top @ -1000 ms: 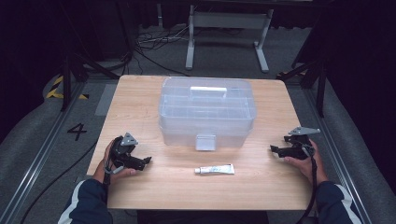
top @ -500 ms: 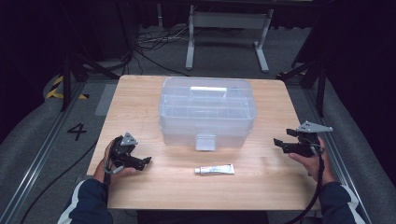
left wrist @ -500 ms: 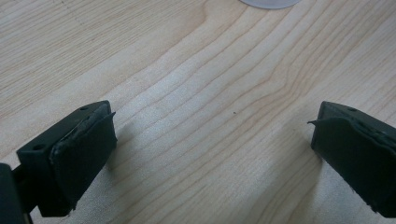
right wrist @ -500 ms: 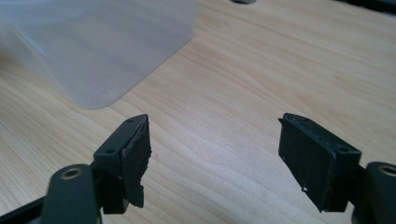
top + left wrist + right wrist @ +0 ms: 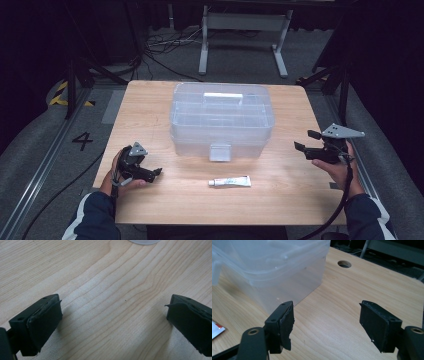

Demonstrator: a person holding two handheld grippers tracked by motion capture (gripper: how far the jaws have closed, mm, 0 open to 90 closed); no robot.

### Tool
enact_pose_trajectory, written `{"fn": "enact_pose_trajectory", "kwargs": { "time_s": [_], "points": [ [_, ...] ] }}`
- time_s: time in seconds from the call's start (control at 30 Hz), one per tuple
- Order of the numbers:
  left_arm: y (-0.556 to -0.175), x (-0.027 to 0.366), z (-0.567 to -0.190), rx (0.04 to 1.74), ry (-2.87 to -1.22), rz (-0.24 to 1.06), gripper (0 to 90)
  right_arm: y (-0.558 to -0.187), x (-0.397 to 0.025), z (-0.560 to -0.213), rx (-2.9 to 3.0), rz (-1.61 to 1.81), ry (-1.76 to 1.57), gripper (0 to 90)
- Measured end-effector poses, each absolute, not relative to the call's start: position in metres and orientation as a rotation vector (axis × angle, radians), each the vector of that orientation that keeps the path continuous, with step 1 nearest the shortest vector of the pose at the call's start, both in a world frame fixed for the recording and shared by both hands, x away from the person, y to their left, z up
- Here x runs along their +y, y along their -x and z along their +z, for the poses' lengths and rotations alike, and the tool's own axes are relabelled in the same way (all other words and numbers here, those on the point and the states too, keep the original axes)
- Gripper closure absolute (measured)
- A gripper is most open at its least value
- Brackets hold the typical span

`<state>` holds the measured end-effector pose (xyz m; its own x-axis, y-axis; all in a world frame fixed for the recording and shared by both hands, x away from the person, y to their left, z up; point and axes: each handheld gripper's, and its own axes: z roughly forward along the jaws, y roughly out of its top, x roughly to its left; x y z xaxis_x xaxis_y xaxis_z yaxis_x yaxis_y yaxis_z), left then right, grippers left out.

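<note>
A clear plastic lidded box (image 5: 222, 117) with a front latch (image 5: 220, 151) stands in the middle of the wooden table (image 5: 150, 110). A white tube (image 5: 230, 181) lies flat just in front of it. My left gripper (image 5: 156, 173) rests low on the table at the front left, open, with bare wood between its jaws (image 5: 112, 320). My right gripper (image 5: 306, 140) is held above the table's right edge, open and empty (image 5: 327, 322), pointing at the box's right end (image 5: 274, 267). A corner of the tube (image 5: 215, 330) shows at that view's left edge.
A round hole (image 5: 344, 264) is cut in the tabletop beyond the box's corner. Cables (image 5: 165, 47) and a metal stand (image 5: 242, 30) are on the floor behind the table. A rail (image 5: 40, 165) runs along the floor at the left.
My right gripper has lifted off the table and shifted a little to the right, still open. The left gripper, box and tube have not moved.
</note>
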<state>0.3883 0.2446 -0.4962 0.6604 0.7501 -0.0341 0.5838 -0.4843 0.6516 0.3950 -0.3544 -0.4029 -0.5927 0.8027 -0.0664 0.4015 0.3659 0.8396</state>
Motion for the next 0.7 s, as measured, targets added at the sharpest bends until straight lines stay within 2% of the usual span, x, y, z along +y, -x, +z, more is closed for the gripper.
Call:
{"fn": "enact_pose_trajectory", "kwargs": {
  "time_s": [0.7],
  "points": [
    [-0.388,0.245,-0.496,1.027,-2.235,0.337,0.2,-0.400,-0.330,-0.355,2.158,1.187,-0.890,29.5]
  ]
}}
